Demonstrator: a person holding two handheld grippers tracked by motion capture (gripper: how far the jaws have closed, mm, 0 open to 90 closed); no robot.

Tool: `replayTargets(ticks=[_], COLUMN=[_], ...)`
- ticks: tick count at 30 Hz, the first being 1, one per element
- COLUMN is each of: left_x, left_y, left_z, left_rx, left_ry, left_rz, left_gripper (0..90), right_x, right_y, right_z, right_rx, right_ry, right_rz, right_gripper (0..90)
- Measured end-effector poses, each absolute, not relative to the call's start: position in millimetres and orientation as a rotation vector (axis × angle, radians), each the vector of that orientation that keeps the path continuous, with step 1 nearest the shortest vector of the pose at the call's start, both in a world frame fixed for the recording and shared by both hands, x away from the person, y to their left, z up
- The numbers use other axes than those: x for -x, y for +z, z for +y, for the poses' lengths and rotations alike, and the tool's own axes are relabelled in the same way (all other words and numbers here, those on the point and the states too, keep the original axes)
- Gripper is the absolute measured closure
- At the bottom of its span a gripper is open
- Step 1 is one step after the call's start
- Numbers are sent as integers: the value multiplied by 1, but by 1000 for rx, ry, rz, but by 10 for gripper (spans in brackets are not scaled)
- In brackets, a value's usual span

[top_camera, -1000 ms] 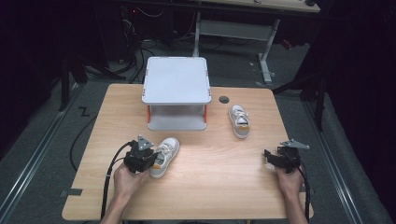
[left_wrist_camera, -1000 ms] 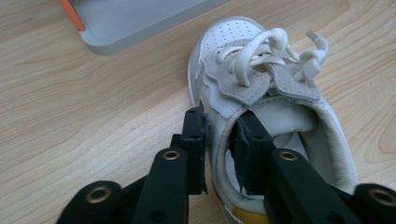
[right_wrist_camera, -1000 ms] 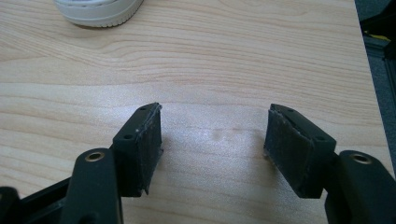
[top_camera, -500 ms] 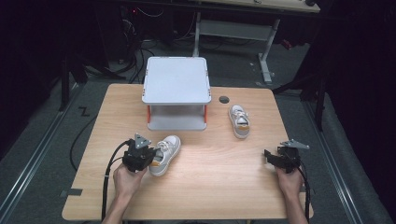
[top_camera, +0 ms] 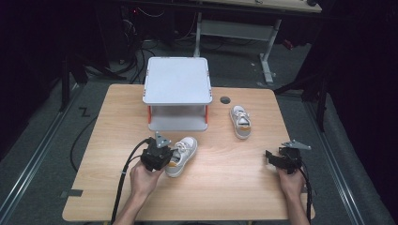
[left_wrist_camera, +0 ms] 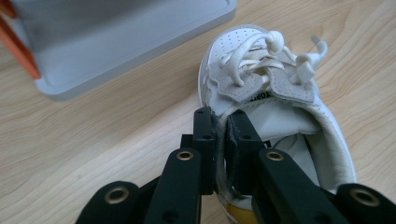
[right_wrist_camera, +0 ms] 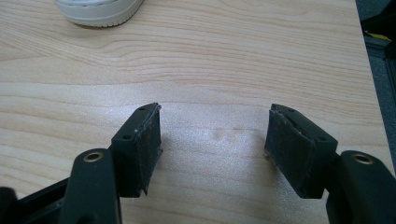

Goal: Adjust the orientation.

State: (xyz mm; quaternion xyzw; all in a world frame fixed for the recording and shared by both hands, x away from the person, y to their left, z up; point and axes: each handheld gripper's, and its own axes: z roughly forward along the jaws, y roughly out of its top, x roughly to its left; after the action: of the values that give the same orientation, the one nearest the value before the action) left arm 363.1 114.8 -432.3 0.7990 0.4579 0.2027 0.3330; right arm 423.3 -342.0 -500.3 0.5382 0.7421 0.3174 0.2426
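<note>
A dim room with dark floor and cables surrounds a light wooden table (top_camera: 220, 197), which we look down on from the person's side. At the far middle of the table stands a small grey two-level shelf (top_camera: 177, 80) with orange posts. Just in front of it, slightly left of centre, lies a white sneaker (top_camera: 182, 154), its toe pointing toward the shelf and to the right. We see the left gripper (top_camera: 163, 156) in the person's left hand (top_camera: 142, 179), pressed against the shoe's near left side. In the left gripper view the two black jaws stand close together and pinch the padded side wall of the sneaker (left_wrist_camera: 280, 107) beside the tongue, one jaw outside the shoe and one inside, with the knotted white laces just beyond them and the shelf's base (left_wrist_camera: 140, 42) farther off at the upper left. A second white sneaker (top_camera: 240, 121) sits apart on the right, near the shelf's right corner, beside a small dark round hole (top_camera: 225, 100) in the tabletop. The right gripper (top_camera: 273, 159) rests low at the table's right side in the person's right hand (top_camera: 291, 182); in the right gripper view its jaws stand wide apart over bare wood with nothing between them, and the sole edge of a sneaker (right_wrist_camera: 98, 11) shows at the top left
</note>
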Motion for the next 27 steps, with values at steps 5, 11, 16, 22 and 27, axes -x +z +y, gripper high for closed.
replayTargets(ticks=[5, 11, 16, 22, 27], left_x=[-369, -377, -384, -386, -384], left_y=[-433, -434, -441, -443, -442], left_z=[97, 76, 65, 57, 51], left_rx=[-2106, -2137, -2151, -2165, -2191], left_ry=[521, 520, 508, 533, 514], left_rz=[1186, 1177, 1194, 1199, 1182], left_gripper=[834, 833, 833, 828, 811], right_x=[-423, -423, -423, -423, -423], right_y=[-500, -500, -500, -500, -500], right_z=[-342, -342, -342, -342, -342], right_rx=[-1471, -1471, -1470, -1470, -1470], right_ry=[868, 868, 868, 868, 868], right_rz=[2029, 2029, 2030, 2031, 2031], right_gripper=[355, 353, 351, 350, 350])
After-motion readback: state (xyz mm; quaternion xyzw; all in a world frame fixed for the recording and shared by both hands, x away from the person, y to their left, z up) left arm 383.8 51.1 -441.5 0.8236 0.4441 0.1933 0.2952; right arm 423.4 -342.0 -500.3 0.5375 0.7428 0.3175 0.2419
